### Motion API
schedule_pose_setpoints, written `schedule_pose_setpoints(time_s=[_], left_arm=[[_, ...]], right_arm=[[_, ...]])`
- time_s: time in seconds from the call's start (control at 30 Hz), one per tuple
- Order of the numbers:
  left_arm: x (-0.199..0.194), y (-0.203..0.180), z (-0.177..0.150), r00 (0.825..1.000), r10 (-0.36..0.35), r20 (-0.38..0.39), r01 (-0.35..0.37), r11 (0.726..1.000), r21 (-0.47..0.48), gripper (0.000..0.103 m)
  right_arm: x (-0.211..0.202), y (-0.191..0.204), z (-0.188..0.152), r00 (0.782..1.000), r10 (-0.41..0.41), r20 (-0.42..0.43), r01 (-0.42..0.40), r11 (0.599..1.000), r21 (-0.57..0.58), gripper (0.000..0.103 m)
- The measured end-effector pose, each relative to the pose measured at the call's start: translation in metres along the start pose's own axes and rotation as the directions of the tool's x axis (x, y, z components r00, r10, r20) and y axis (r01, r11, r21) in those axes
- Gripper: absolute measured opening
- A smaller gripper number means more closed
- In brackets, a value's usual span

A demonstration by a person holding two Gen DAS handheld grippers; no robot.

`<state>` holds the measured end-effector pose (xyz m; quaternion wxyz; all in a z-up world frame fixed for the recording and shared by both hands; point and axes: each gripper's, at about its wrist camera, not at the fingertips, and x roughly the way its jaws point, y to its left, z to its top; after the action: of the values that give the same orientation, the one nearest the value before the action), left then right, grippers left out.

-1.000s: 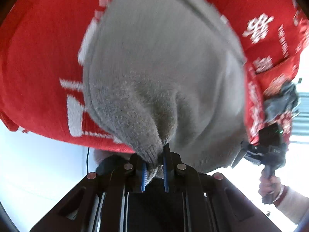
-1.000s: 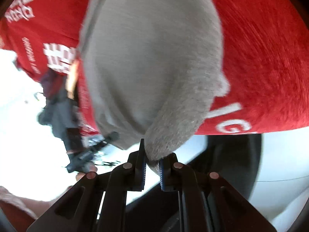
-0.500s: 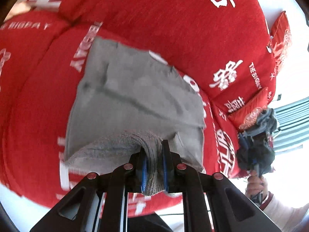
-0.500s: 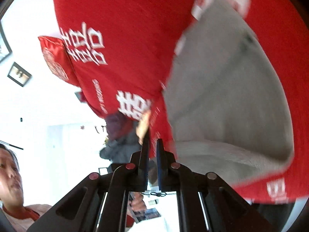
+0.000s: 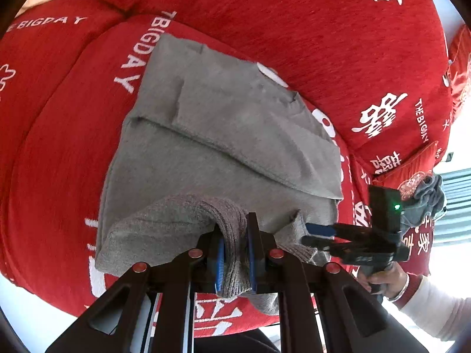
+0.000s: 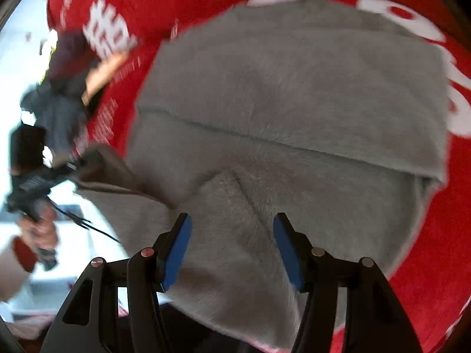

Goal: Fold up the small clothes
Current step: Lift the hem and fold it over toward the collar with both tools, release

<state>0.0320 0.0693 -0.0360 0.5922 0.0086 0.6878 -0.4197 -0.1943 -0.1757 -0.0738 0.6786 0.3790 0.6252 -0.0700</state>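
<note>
Red sofa cushion [image 5: 53, 135] with white lettering carries a grey knit garment [image 5: 223, 123], folded over with its crease running crosswise. Left hand-held gripper [image 5: 235, 253] is clamped narrow on the garment's near ribbed edge. Right hand-held gripper [image 6: 232, 247], jaws opening, grips nothing, with grey fabric directly beneath.

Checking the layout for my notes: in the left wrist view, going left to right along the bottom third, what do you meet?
Red cushion → grey garment → left gripper, shut on its ribbed edge → right gripper, jaws opening → hand.
</note>
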Motion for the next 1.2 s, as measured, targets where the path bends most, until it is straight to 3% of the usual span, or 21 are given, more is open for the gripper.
schedule_pose_setpoints(time_s=[0.07, 0.1, 0.13, 0.23, 0.33, 0.43, 0.57, 0.7, 0.8, 0.87, 0.9, 0.93, 1.0, 1.1, 1.2], left_arm=[[-0.002, 0.000, -0.001, 1.000, -0.003, 0.000, 0.003, 1.000, -0.012, 0.014], [-0.005, -0.001, -0.001, 1.000, -0.007, 0.002, 0.007, 1.000, -0.017, 0.014], [-0.008, -0.003, -0.001, 1.000, -0.012, 0.006, 0.012, 1.000, -0.019, 0.014], [-0.020, -0.013, 0.005, 0.999, -0.021, 0.030, 0.021, 1.000, 0.000, 0.014], [-0.030, -0.024, 0.021, 0.997, -0.035, 0.073, 0.034, 0.999, 0.020, 0.014], [-0.033, -0.031, 0.051, 0.990, -0.055, 0.129, 0.050, 0.998, 0.038, 0.014], [-0.015, -0.041, 0.094, 0.981, -0.045, 0.187, 0.035, 0.998, 0.057, 0.014], [0.035, -0.044, 0.134, 0.983, 0.058, 0.175, -0.070, 0.995, 0.064, 0.014], [0.073, -0.037, 0.154, 0.976, 0.174, 0.128, -0.180, 0.983, 0.035, 0.014], [0.083, -0.032, 0.159, 0.969, 0.225, 0.106, -0.228, 0.973, 0.021, 0.026], [0.085, -0.030, 0.161, 0.962, 0.253, 0.103, -0.255, 0.967, 0.014, 0.039], [0.083, -0.030, 0.162, 0.952, 0.284, 0.114, -0.287, 0.958, 0.011, 0.061], [0.069, -0.033, 0.161, 0.921, 0.354, 0.165, -0.361, 0.933, 0.013, 0.087], [0.040, -0.035, 0.160, 0.903, 0.371, 0.217, -0.386, 0.922, 0.032, 0.087], [0.029, -0.034, 0.156, 0.903, 0.372, 0.213, -0.391, 0.919, 0.055, 0.087]], right_arm=[[0.020, 0.007, 0.006, 0.998, -0.012, -0.054, 0.010, 0.999, -0.037, 0.050], [0.022, 0.010, 0.002, 0.998, -0.036, -0.054, 0.033, 0.997, -0.064, 0.024], [0.022, 0.016, 0.000, 0.996, -0.066, -0.064, 0.060, 0.993, -0.098, 0.006], [0.002, 0.023, -0.005, 0.997, -0.068, -0.022, 0.065, 0.993, -0.101, 0.006], [-0.042, 0.015, -0.005, 0.992, -0.083, 0.100, 0.087, 0.996, -0.030, 0.006], [-0.094, 0.002, 0.011, 0.961, -0.130, 0.243, 0.121, 0.991, 0.052, 0.006], [-0.130, -0.016, 0.047, 0.925, -0.195, 0.327, 0.179, 0.981, 0.080, 0.006], [-0.127, -0.046, 0.090, 0.905, -0.256, 0.341, 0.236, 0.967, 0.102, 0.006], [-0.108, -0.066, 0.117, 0.903, -0.288, 0.319, 0.257, 0.957, 0.136, 0.006], [-0.095, -0.085, 0.131, 0.904, -0.308, 0.297, 0.268, 0.949, 0.168, 0.006], [-0.090, -0.092, 0.135, 0.907, -0.308, 0.289, 0.263, 0.947, 0.182, 0.006], [-0.086, -0.097, 0.138, 0.909, -0.307, 0.283, 0.260, 0.946, 0.193, 0.006], [-0.075, -0.105, 0.142, 0.911, -0.312, 0.269, 0.261, 0.943, 0.209, 0.006], [-0.068, -0.113, 0.143, 0.914, -0.318, 0.252, 0.264, 0.938, 0.225, 0.006], [-0.069, -0.116, 0.141, 0.914, -0.317, 0.254, 0.260, 0.937, 0.233, 0.006]])
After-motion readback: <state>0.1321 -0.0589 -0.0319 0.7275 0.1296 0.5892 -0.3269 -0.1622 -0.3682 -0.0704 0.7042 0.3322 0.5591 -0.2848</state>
